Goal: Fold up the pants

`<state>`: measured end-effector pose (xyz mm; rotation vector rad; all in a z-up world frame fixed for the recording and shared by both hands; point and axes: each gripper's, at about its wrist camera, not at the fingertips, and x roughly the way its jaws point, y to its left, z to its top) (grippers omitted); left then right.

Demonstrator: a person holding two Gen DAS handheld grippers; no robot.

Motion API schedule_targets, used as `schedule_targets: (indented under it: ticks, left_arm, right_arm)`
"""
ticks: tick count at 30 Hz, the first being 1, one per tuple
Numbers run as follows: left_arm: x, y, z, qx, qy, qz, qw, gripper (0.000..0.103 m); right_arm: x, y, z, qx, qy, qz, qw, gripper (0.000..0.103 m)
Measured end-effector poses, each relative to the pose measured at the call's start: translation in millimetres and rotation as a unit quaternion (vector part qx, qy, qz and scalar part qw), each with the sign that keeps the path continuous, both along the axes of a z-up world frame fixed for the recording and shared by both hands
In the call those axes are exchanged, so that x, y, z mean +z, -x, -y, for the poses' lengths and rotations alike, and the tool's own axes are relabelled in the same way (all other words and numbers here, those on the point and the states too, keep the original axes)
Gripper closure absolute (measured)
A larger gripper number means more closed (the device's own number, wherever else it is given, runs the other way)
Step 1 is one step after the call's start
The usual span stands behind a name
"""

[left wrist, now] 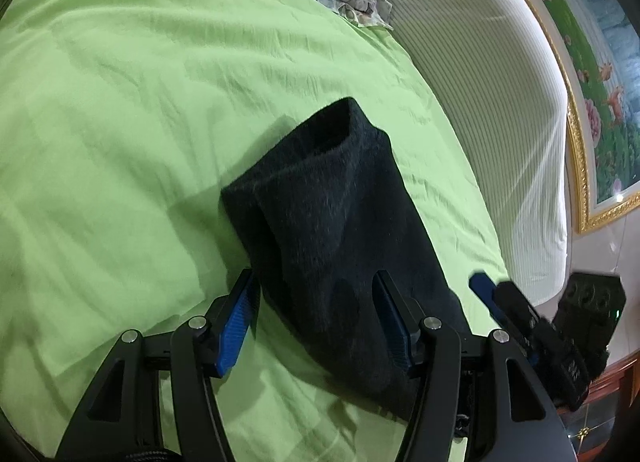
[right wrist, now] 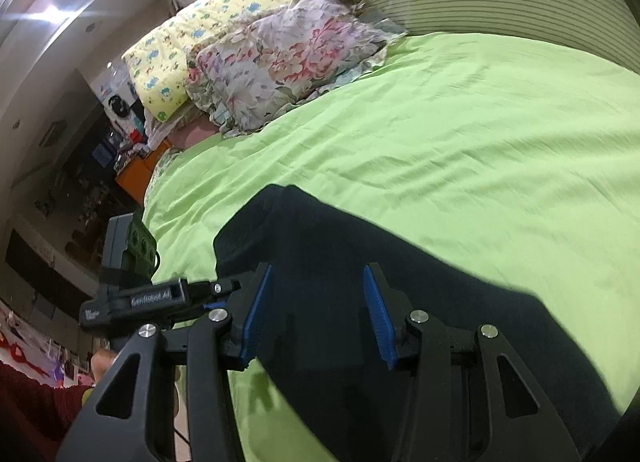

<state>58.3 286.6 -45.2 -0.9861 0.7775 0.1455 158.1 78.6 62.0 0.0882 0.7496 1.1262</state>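
Observation:
Dark navy pants (left wrist: 332, 217) lie in a folded strip on the green bedsheet (left wrist: 140, 101), one leg opening at the far end. My left gripper (left wrist: 316, 282) is open, its blue-padded fingers (left wrist: 236, 322) straddling the near part of the pants. In the right wrist view the pants (right wrist: 400, 262) run from the middle to the lower right. My right gripper (right wrist: 318, 274) is open over their left end, fingers (right wrist: 378, 314) on either side of the cloth. The right gripper shows at the right in the left wrist view (left wrist: 532, 318), and the left gripper at the left in the right wrist view (right wrist: 136, 298).
Floral pillows (right wrist: 280, 61) and a yellow patterned pillow (right wrist: 192, 37) lie at the head of the bed. A striped white padded headboard (left wrist: 500, 101) borders the sheet. A gold-framed flower painting (left wrist: 592, 81) hangs behind it. Cluttered furniture (right wrist: 80, 181) stands beyond the bed's left edge.

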Motion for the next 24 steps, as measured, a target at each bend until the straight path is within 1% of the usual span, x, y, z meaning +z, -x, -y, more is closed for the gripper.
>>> schedule_targets:
  ticks: [4,7,13,19,20,21,22,23,24]
  left_arm:
    - [-1.0,-3.6,-4.8,0.002,0.004,0.007,1.0000,0.043]
    - [-1.5,-5.3,-6.9,0.003,0.005,0.010,0.9999,0.043]
    - [-2.1,-4.6,-8.9,0.004,0.009,0.017,0.9998,0.044]
    - [-1.4,-6.8,-8.8,0.004,0.005,0.017,0.9998,0.044]
    - [-1.3,-7.2,-9.1,0.005,0.005,0.016,0.9999,0.045]
    - [-1.5,-7.9,-9.5,0.006,0.004,0.014,0.9999,0.047]
    - [-1.5,-8.1,-9.5,0.008,0.002,0.013,0.9999,0.049]
    - [-1.5,-8.3,-9.6,0.010,0.000,0.011,0.9999,0.050]
    - [-1.7,-5.7,-8.9,0.010,-0.002,0.010,0.9999,0.056]
  right_arm:
    - [7.0,-22.5,-37.7,0.037,0.034,0.023,0.998,0.055]
    - [7.3,-37.8,-62.6,0.070,0.055,0.028,0.996,0.055]
    - [-6.6,-59.0,-98.3,0.128,0.079,-0.008,0.989,0.055]
    - [-17.8,-64.3,-119.2,0.169,0.098,-0.021,0.981,0.056]
    - [-18.8,-64.4,-121.8,0.175,0.100,-0.021,0.979,0.063]
    - [-19.3,-63.6,-123.3,0.183,0.102,-0.021,0.978,0.067]
    - [-18.5,-62.1,-123.4,0.186,0.103,-0.016,0.977,0.073]
    - [-17.5,-60.5,-122.7,0.187,0.103,-0.011,0.977,0.077]
    - [-15.9,-58.8,-120.7,0.188,0.102,-0.006,0.977,0.078]
